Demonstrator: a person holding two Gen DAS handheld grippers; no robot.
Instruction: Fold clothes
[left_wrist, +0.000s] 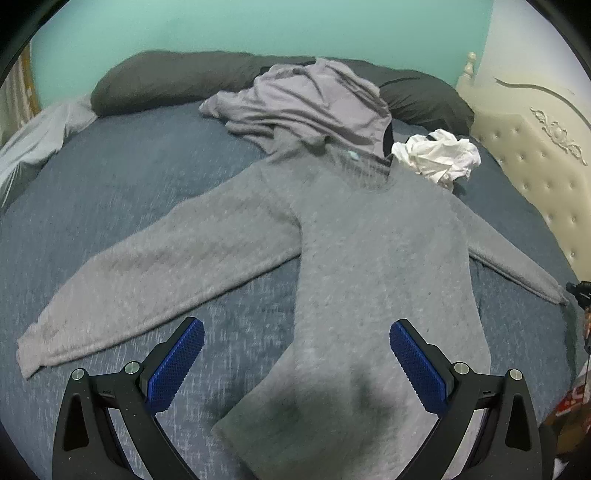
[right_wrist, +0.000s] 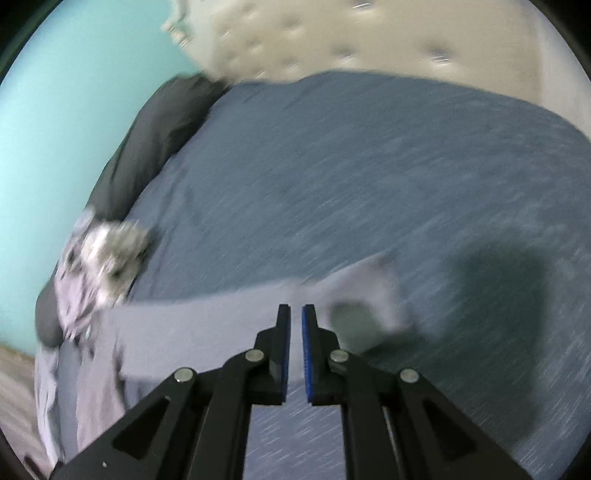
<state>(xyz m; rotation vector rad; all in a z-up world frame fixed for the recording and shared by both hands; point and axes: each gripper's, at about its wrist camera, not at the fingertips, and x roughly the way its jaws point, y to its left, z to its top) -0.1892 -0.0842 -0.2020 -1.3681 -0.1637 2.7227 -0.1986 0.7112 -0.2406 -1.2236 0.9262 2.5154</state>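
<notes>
Currently the grey sweater lies flat mid-bed, sleeves spread toward both side edges, collar toward the far edge under a lilac garment. Left gripper released, jaws wide over the hem, empty. Right gripper clenched on nothing, above the right sleeve's cuff. Risk: the overlapping lilac garment and the white cloth beside it may drag along when the sweater folds. No readable label or writing.

Home bedroom: bed, tufted headboard, dark pillows.
</notes>
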